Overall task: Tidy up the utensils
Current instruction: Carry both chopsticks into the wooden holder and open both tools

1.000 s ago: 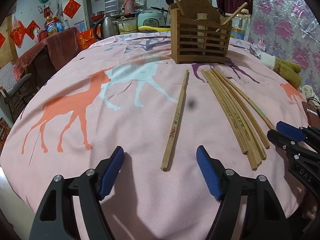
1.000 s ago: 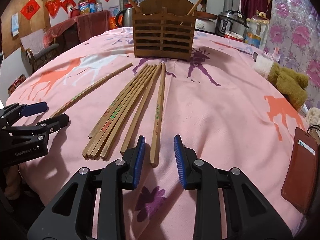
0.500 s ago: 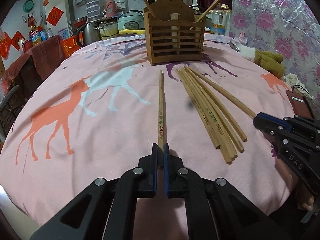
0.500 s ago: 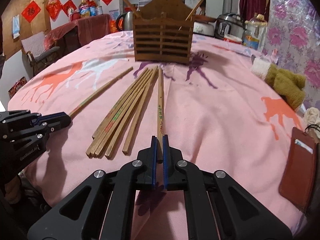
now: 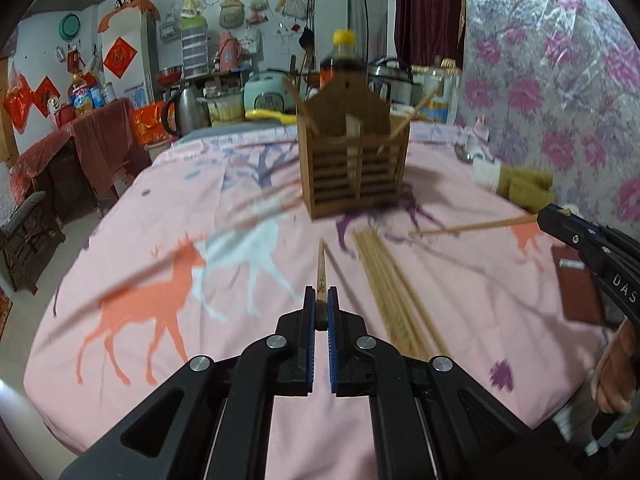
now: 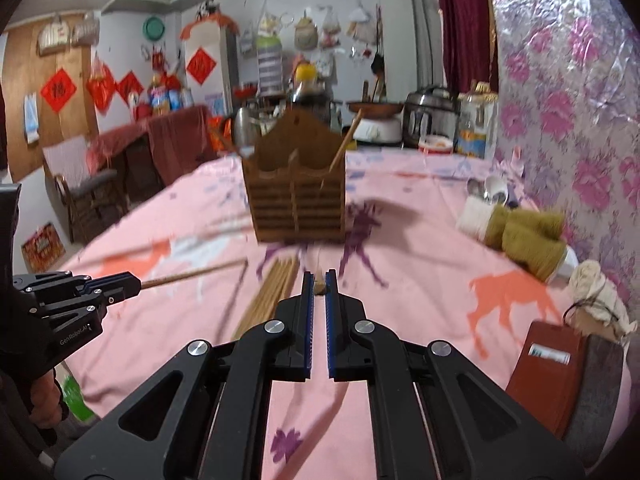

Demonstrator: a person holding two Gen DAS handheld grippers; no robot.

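chopsticks pinched in both grippers, clear of the table.
left gripper [image 5: 319, 307] clenches one chopstick [image 5: 320, 268] pointing to 12 o'clock toward the wooden holder [image 5: 354, 168]; right gripper [image 6: 319, 283] clenches another chopstick [image 6: 319, 286] end-on; loose bundle [image 6: 272, 294] lies at 11 o'clock.

We read "GenRobot.AI" on the left gripper [image 6: 138, 282] body and "DAS", cut off, on the right gripper [image 5: 546, 216]. Red wall signs stay illegible.
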